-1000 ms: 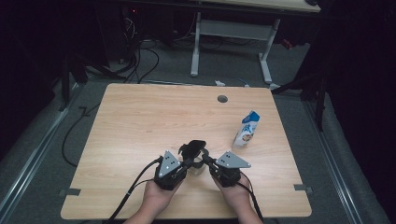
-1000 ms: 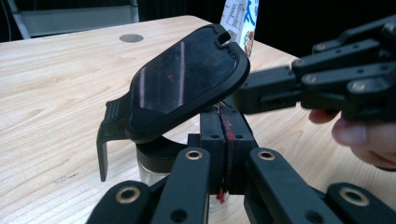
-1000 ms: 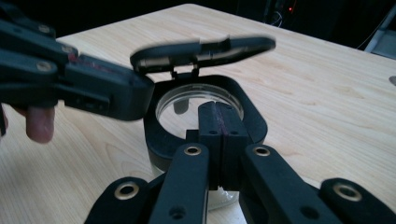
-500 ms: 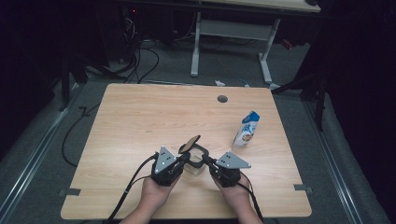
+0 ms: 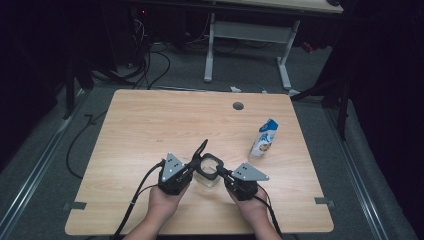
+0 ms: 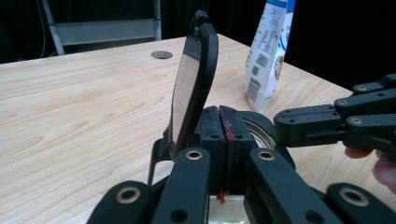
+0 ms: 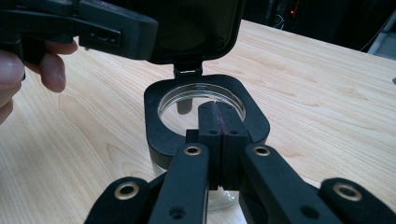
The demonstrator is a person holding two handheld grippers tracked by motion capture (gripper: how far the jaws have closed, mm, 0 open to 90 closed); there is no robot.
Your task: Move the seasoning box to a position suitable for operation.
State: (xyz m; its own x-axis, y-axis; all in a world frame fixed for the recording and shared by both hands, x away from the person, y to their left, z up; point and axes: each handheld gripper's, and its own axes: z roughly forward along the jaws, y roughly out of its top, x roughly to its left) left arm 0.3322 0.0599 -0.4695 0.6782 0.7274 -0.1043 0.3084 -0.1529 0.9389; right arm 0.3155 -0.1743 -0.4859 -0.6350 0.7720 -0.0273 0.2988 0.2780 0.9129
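Two grippers meet at a glass jar (image 5: 208,176) on the table (image 5: 150,125). The left gripper (image 6: 219,128) and the right gripper (image 7: 219,125) are both pinched shut on its black rim. Its lid (image 6: 191,88) stands open, and a carton (image 5: 263,138) is nearby.

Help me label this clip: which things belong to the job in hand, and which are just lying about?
In the job:
- clear jar with black collar
- its hinged lid, raised
- left claw
- right claw

Lying about:
- milk carton
- cable hole in the table
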